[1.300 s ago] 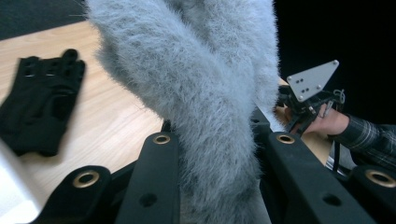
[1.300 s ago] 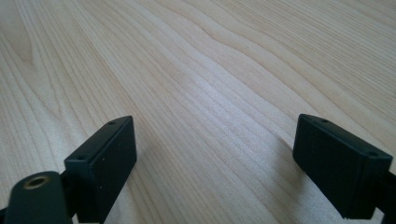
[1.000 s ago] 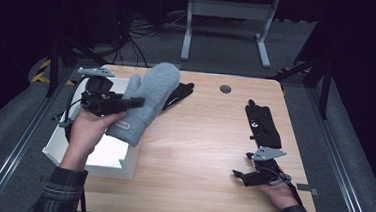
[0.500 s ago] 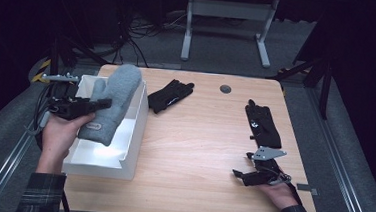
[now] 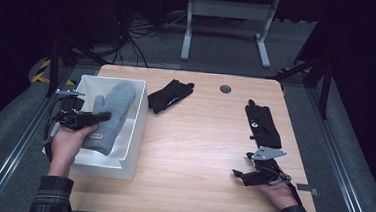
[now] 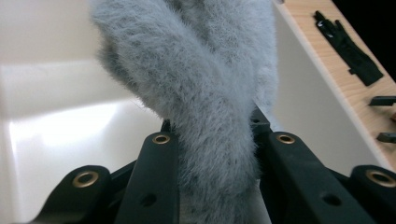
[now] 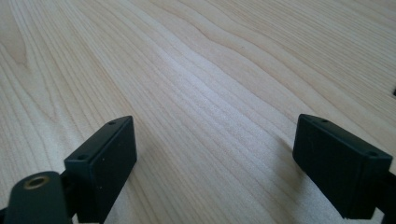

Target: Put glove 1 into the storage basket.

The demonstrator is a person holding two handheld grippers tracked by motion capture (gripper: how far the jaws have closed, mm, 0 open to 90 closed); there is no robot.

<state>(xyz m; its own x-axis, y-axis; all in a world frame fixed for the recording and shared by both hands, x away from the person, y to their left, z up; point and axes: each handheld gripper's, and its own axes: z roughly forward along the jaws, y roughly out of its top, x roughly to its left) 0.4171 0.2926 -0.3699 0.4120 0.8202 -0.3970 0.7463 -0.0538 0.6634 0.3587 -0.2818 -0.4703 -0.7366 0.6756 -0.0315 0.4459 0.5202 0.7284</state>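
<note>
Grey mitten (image 5: 111,113) hangs pinched in the left gripper (image 5: 86,119) over the white bin (image 5: 136,132), far left. Right gripper (image 5: 243,176) rests near right on the table (image 5: 199,137), jaws spread.

A light wooden table (image 5: 193,151) stands on grey carpet (image 5: 3,143) in a dark room. Behind it sit the white legs of another desk (image 5: 227,18) (cables (image 5: 130,37) tangle beside them). Black-and-yellow tape (image 5: 40,70) marks the floor at left.

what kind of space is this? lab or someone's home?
Likely a lab or recording rig, not a home: a bare wooden table on grey carpet, loose cables behind it, dark surroundings, and a hand-held gripper with a camera.
</note>
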